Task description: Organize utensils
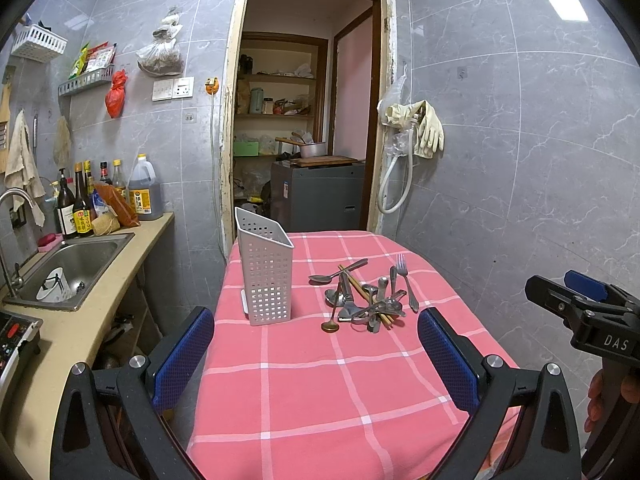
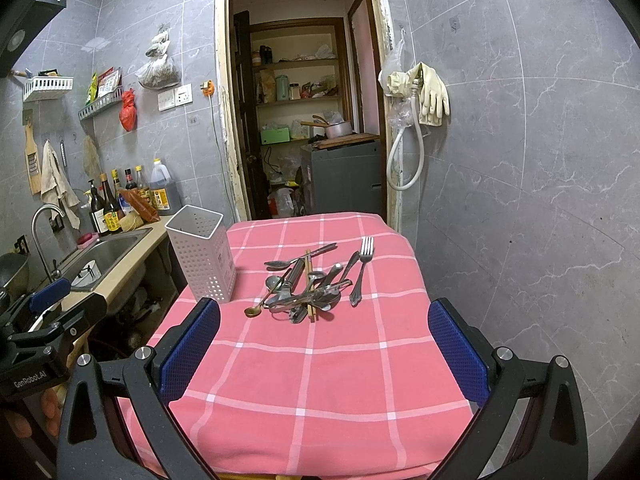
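A pile of metal utensils [image 1: 366, 298] lies on the pink checked tablecloth [image 1: 320, 380]: spoons, a fork [image 1: 407, 280], wooden chopsticks, a small gold spoon [image 1: 331, 322]. A white perforated holder [image 1: 266, 270] stands upright left of the pile and looks empty. My left gripper [image 1: 316, 348] is open and empty, above the near part of the table. In the right wrist view the pile [image 2: 306, 288], the fork [image 2: 362, 270] and the holder [image 2: 204, 258] show ahead. My right gripper [image 2: 324, 344] is open and empty, short of the pile.
A counter with a steel sink [image 1: 72, 264] and bottles [image 1: 80, 204] runs along the left. An open doorway [image 1: 308, 120] with shelves lies beyond the table. A tiled wall with hanging gloves [image 1: 426, 126] closes the right. The right gripper shows at the left view's edge [image 1: 580, 308].
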{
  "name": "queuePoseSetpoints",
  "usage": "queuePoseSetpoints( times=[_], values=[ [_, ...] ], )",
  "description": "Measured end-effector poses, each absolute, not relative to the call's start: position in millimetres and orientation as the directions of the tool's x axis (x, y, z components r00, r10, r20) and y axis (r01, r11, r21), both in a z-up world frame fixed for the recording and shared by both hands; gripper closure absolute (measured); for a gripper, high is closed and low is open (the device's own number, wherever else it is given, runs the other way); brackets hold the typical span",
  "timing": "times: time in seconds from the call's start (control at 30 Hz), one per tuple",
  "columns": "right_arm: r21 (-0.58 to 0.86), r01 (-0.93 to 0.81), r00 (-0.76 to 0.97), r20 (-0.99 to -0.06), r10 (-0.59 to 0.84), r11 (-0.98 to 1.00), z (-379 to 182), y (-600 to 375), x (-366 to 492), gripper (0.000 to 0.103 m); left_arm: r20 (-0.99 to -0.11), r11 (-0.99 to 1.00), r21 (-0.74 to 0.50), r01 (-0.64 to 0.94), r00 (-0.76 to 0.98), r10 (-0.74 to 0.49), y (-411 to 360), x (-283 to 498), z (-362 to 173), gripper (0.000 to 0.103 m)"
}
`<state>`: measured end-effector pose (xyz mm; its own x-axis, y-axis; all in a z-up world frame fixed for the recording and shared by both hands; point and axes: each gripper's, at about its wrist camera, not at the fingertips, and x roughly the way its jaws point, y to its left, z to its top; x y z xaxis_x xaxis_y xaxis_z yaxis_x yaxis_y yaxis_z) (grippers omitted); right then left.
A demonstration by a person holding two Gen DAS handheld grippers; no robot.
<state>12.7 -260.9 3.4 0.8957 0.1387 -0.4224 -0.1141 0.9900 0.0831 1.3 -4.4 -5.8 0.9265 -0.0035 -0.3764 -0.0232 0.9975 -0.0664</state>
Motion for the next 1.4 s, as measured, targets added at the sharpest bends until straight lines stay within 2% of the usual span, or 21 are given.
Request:
queuePoseSetpoints(
  times=[0.87, 1.4],
  values=[
    [0.089, -0.116, 0.896, -0.42, 0.143, 0.989, 4.3, -262.2, 17.6, 0.001, -0.385, 0.998, -0.064, -0.011, 0.923, -0.014, -19.1, 0.5, -10.9, 0.001],
    [0.117, -0.081, 0.927, -0.356, 0.118, 0.99, 18.2, -279.1, 39.1, 0.001, -0.352, 0.998, -0.053, 0.044, 0.934, -0.06, -28.6, 37.5, 5.7, 0.001]
  ],
)
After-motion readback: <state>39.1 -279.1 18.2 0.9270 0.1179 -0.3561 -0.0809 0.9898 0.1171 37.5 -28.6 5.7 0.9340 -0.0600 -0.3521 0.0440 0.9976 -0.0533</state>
